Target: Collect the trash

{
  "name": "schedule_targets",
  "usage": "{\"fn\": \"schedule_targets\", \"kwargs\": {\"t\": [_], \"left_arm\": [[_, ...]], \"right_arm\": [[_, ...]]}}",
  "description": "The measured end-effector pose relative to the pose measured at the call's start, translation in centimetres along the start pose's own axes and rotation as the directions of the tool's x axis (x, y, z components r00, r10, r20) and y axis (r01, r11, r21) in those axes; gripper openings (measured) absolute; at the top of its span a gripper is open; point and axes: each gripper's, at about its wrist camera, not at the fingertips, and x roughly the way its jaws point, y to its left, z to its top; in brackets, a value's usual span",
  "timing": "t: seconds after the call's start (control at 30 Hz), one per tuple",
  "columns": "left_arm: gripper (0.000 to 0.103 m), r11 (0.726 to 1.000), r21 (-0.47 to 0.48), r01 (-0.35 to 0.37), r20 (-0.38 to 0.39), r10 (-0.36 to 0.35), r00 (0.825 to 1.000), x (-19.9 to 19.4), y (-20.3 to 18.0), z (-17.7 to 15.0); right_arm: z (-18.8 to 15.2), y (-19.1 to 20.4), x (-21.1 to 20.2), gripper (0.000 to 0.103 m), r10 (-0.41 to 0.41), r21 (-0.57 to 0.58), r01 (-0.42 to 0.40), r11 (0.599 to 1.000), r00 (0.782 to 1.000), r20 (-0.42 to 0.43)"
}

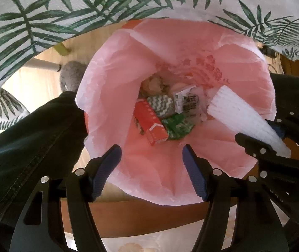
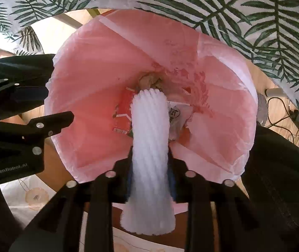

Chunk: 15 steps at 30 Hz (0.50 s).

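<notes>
Clearly ribbed and white, the foam sleeve [image 2: 150, 157] sits clamped in the right hand-held gripper [image 2: 150, 172] above the pink-lined bin [image 2: 86, 88]. Ahead of the empty, spread left hand-held gripper [image 1: 152, 168], cartons [image 1: 149, 124] lie inside.

You are seeing a palm-leaf tablecloth [image 1: 34, 21] hanging above, a grey fuzzy slipper [image 1: 71, 75] lying on the wooden floor [image 1: 132, 216], and black cables [image 2: 283, 113] trailing nearby.

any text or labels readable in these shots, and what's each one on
"GenRobot.AI": pale lettering on the black body of the left gripper, seen in the right wrist view.
Large dark characters on the white packet in the bin: too blurred to read.
Red printing on the pink bin bag: too faint to read.
Red carton and green packet: markings too small to read.
White foam sleeve: no text.
</notes>
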Motion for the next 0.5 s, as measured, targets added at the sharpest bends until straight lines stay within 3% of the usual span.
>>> {"fn": "schedule_targets", "kwargs": {"t": [0.3, 0.4, 0.47, 0.5], "left_arm": [[0.069, 1.0, -0.009, -0.021, -0.003, 0.021, 1.0, 0.0, 0.2, -0.1], [0.069, 0.999, -0.016, -0.028, -0.005, 0.028, 1.0, 0.0, 0.3, -0.2], [0.07, 0.999, -0.022, -0.032, -0.003, 0.032, 0.999, -0.2, 0.4, -0.3], [0.079, 0.999, -0.025, -0.033, 0.002, 0.033, 0.999, -0.4, 0.4, -0.3]], "right_arm": [[0.0, -0.1, -0.2, 0.053, -0.02, -0.008, 0.02, 1.0, 1.0, 0.012], [-0.1, -0.1, -0.6, 0.088, -0.032, -0.01, 0.032, 0.999, 0.999, 0.031], [-0.1, -0.1, -0.9, 0.092, -0.037, -0.012, 0.037, 0.999, 0.998, 0.042], [-0.1, -0.1, -1.1, 0.094, -0.037, -0.009, 0.037, 0.999, 0.998, 0.045]]}}
